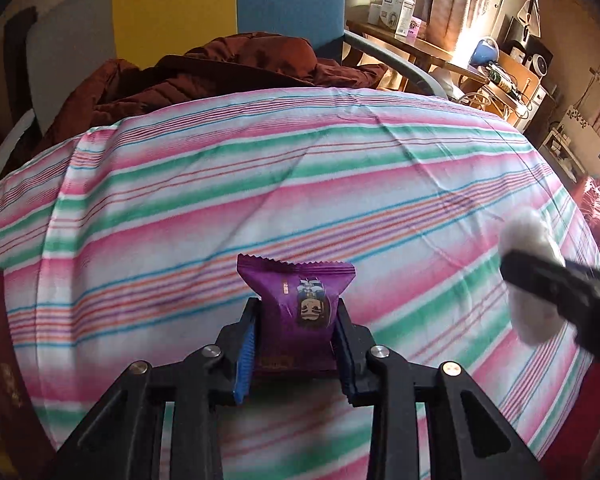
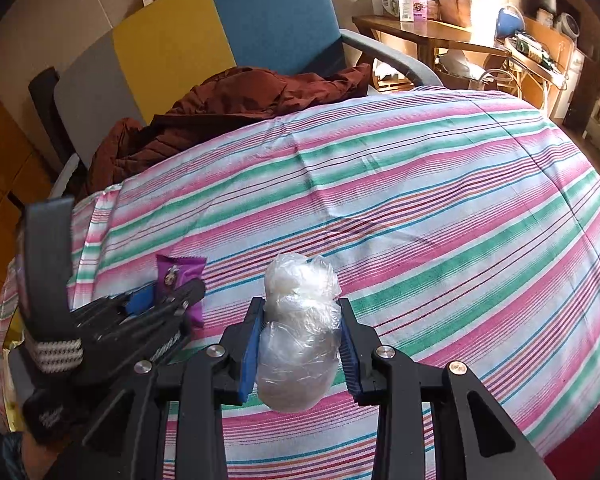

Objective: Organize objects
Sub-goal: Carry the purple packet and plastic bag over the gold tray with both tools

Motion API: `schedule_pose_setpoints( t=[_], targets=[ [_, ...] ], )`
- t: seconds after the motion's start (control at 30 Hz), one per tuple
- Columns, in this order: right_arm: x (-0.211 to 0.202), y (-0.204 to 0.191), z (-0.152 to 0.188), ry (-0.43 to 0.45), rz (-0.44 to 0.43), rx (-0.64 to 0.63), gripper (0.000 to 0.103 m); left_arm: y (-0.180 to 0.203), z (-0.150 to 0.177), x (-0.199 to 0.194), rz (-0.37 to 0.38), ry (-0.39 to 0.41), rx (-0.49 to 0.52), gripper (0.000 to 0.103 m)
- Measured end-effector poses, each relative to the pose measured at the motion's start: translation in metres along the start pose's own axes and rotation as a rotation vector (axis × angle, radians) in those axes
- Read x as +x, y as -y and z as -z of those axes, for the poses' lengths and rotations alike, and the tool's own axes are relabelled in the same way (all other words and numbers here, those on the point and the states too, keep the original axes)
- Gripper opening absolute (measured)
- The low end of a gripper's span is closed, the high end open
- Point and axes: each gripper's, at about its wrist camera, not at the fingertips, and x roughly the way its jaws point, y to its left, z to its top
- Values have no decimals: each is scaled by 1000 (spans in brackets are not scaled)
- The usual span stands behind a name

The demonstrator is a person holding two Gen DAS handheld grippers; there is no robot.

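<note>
My left gripper [image 1: 296,320] is shut on a purple snack packet [image 1: 298,300] and holds it over the striped cloth [image 1: 260,184]. My right gripper [image 2: 302,320] is shut on a clear plastic-wrapped white bundle [image 2: 300,336] above the same cloth [image 2: 420,208]. In the right wrist view the left gripper [image 2: 172,292] with the purple packet [image 2: 176,276] is at the left. In the left wrist view the right gripper's finger [image 1: 560,288] and the white bundle [image 1: 532,272] are at the right edge.
A dark red jacket [image 1: 204,76] lies on a grey, yellow and blue chair [image 2: 220,40] beyond the cloth's far edge. A wooden side table [image 2: 420,32] with boxes stands at the back right. A dark red object [image 1: 0,352] is at the left edge.
</note>
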Motion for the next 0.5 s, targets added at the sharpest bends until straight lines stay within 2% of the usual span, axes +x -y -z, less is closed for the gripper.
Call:
schedule_pose_setpoints(
  t=[0.23,0.5],
  targets=[
    [10,-22,8,-34,-6,-116,35,-7,67,-41,-66,93,53,34],
    [21,-60,24,-71,-75,-293,35,-11,93,-63,-64,131,29,33]
  ],
)
